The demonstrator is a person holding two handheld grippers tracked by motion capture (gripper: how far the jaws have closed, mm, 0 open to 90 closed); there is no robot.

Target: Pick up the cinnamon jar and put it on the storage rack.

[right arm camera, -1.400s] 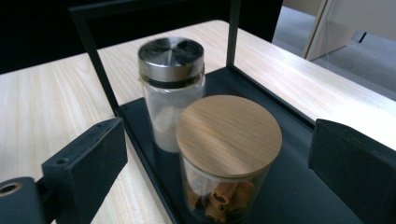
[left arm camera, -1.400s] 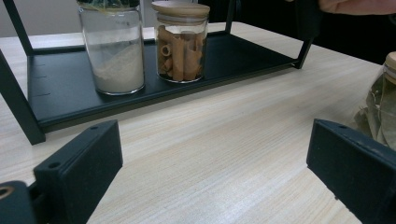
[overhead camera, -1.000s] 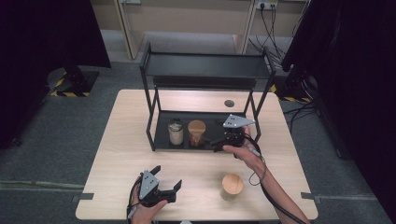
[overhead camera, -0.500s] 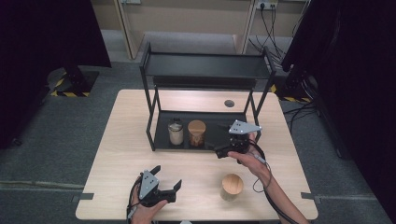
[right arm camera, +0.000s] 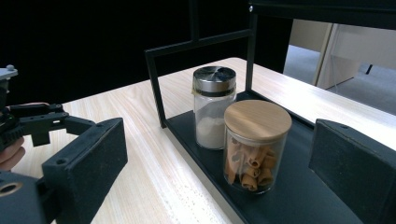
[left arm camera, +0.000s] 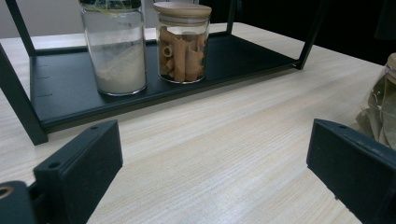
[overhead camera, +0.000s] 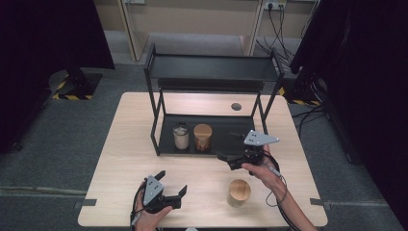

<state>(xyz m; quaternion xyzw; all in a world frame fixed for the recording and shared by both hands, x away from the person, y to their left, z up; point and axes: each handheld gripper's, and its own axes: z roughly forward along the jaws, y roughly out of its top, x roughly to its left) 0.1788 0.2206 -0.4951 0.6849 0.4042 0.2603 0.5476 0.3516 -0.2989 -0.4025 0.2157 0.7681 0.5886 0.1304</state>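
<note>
Pale wooden table [overhead camera: 144,144] bearing a black metal rack [overhead camera: 211,72]. On the rack's bottom shelf, a pasta jar [overhead camera: 202,137] stands just beside a powder jar [overhead camera: 181,135]. Compared with a second ago, the right gripper [overhead camera: 231,150] has drawn back from the shelf toward the person, jaws wide and empty. Near it stands a wood-lidded jar [overhead camera: 239,192]. The left gripper [overhead camera: 169,185] is unmoved, jaws wide.

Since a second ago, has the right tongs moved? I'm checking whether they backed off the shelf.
Yes. The right tongs have drawn back from the black metal shelf rack toward the near table edge, jaws open and empty.
</note>
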